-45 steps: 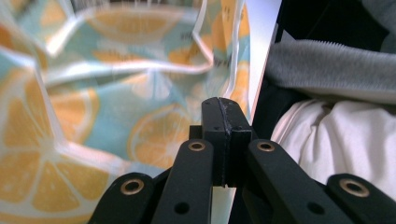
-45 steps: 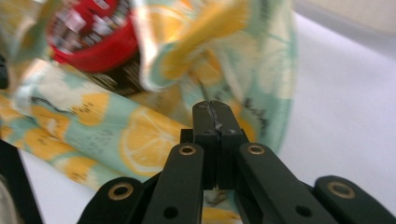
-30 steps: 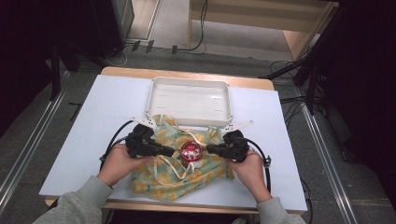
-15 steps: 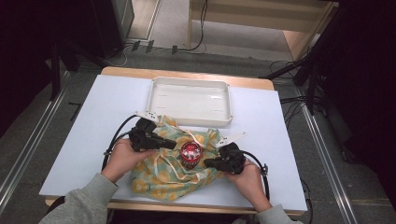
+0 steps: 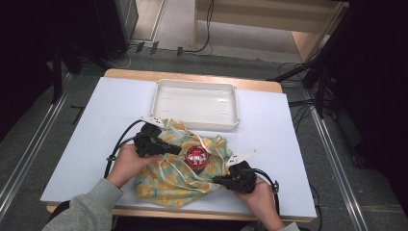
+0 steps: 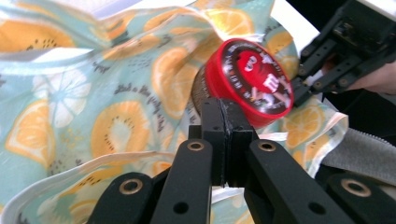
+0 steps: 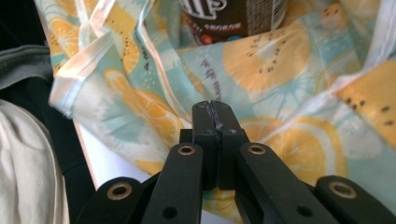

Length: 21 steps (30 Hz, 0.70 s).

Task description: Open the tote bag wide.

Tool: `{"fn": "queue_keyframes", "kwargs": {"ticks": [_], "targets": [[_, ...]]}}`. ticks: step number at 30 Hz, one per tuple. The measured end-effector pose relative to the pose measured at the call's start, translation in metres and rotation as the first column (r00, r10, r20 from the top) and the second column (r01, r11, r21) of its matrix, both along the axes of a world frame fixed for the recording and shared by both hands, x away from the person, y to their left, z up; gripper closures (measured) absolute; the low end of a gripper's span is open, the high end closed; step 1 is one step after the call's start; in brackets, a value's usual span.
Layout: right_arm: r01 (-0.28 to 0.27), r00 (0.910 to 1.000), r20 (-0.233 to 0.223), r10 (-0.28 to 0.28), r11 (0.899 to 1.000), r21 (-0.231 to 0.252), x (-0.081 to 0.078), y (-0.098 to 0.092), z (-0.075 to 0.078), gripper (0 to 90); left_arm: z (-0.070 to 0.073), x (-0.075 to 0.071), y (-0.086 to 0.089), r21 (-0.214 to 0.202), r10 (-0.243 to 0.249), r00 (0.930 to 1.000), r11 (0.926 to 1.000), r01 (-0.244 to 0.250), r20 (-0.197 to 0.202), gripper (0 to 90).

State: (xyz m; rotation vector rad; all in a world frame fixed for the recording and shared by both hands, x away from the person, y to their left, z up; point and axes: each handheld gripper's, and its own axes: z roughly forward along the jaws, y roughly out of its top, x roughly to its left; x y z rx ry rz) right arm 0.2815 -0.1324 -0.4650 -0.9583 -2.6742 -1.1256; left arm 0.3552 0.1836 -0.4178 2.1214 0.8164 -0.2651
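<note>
Red-lidded candy jar (image 5: 196, 157) upright amid citrus-print drawstring bag (image 5: 168, 179) on desk (image 5: 110, 110), flanked by left gripper (image 5: 177, 151) and right gripper (image 5: 217, 180), fingers pressed together, empty, poised for drawing cloth around it.

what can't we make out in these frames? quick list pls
- Brown can with red lid: the right gripper view's top edge cuts off its upper part.
- Whether the left gripper pinches the citrus-print cloth bag: its shut jaws hide the contact.
- White plastic tray: too small in the high view for surface detail.

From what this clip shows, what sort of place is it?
Probably a lab or recording workspace, not a home: a white-topped table stands on grey floor between metal rails, with loose cables trailing behind and dark curtaining at the sides.
</note>
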Motion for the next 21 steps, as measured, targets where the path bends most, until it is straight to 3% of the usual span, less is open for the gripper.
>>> {"fn": "queue_keyframes", "kwargs": {"ticks": [11,21], "targets": [[-0.053,0.9985,-0.012,0.053,0.999,0.002,-0.016,0.004,-0.007,90.0,-0.01,0.003,0.0,0.03,0.008,0.9999,0.9995,-0.008,-0.011,90.0],[-0.012,0.9999,-0.006,0.013,0.999,0.043,-0.013,0.0,0.001,87.3,-0.022,-0.001,0.002,0.052,0.008,0.999,0.9986,-0.006,-0.045,89.9]]}}
